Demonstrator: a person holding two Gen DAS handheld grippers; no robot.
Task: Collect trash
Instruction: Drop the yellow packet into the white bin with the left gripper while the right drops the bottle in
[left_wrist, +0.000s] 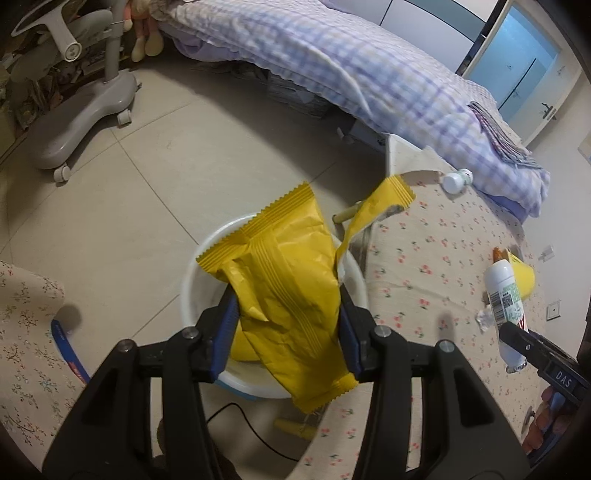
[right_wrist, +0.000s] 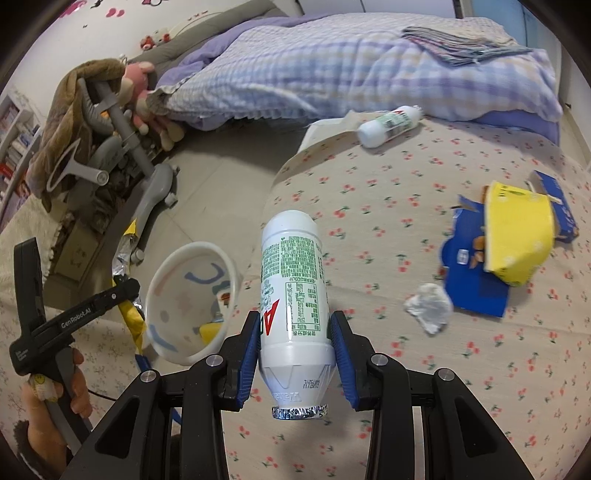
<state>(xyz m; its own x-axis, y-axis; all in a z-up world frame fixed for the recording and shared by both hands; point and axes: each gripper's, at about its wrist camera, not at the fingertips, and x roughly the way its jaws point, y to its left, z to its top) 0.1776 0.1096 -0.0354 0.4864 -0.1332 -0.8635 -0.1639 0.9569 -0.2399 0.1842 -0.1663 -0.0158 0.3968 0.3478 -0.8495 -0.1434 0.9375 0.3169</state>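
Note:
My left gripper (left_wrist: 287, 306) is shut on a yellow snack wrapper (left_wrist: 284, 280) and holds it over a white bin (left_wrist: 192, 291) on the floor. My right gripper (right_wrist: 293, 334) is shut on a white drink bottle (right_wrist: 291, 284) with green print, above the flowered table (right_wrist: 406, 387). The bin also shows in the right wrist view (right_wrist: 192, 299), with a yellow piece inside. A second white bottle (right_wrist: 388, 123) lies at the table's far edge. A yellow cup (right_wrist: 517, 229), a torn blue box (right_wrist: 476, 291) and a crumpled foil scrap (right_wrist: 428, 306) lie on the table at right.
A bed with a checked quilt (right_wrist: 332, 66) runs behind the table. A grey wheeled chair base (left_wrist: 77, 118) stands on the tiled floor at left. A black cable (left_wrist: 251, 428) runs on the floor below the bin.

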